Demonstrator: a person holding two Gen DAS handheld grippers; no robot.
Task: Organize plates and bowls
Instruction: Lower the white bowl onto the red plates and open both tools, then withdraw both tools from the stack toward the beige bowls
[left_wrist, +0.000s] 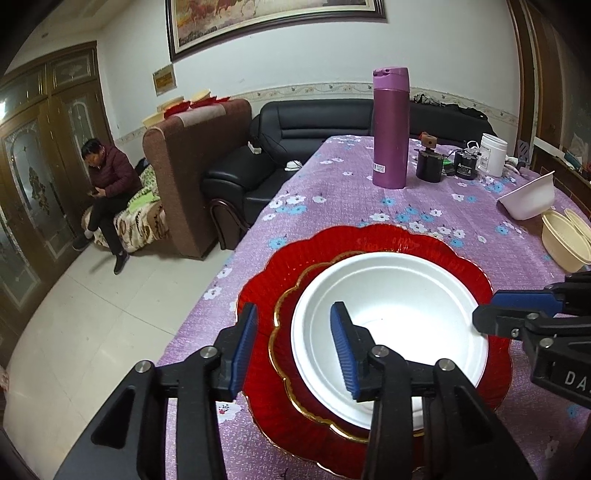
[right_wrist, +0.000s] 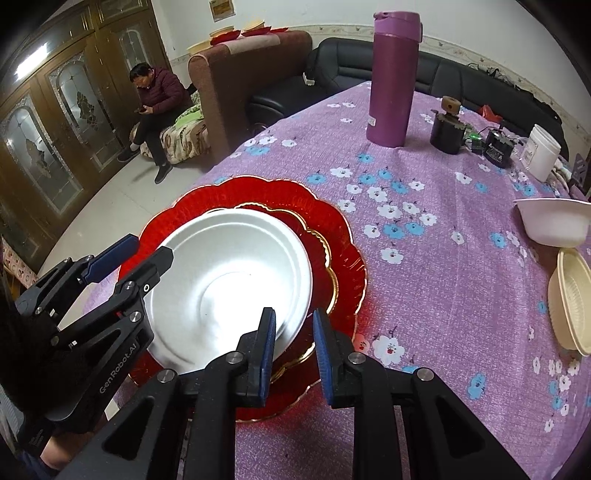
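Note:
A white foam plate (left_wrist: 399, 295) (right_wrist: 229, 280) rests on a small gold-rimmed red plate (left_wrist: 291, 295) (right_wrist: 317, 251). That one lies on a large scalloped red plate (left_wrist: 369, 240) (right_wrist: 258, 188). My left gripper (left_wrist: 294, 328) (right_wrist: 151, 245) stands open astride the white plate's near-left rim, one pad inside, one outside, neither pressing. At the opposite rim, my right gripper (right_wrist: 294, 343) (left_wrist: 485, 308) shows a narrow gap. Its left pad sits at the white rim and its right pad stands apart over red plate.
A tilted white bowl (left_wrist: 528, 199) (right_wrist: 550, 225) and stacked cream bowls (left_wrist: 565, 240) (right_wrist: 569, 299) sit to the right. A purple bottle (left_wrist: 390, 129) (right_wrist: 393, 77), dark jars and a white tub stand farther back. The table's edge runs just left of the plates. A person sits beyond.

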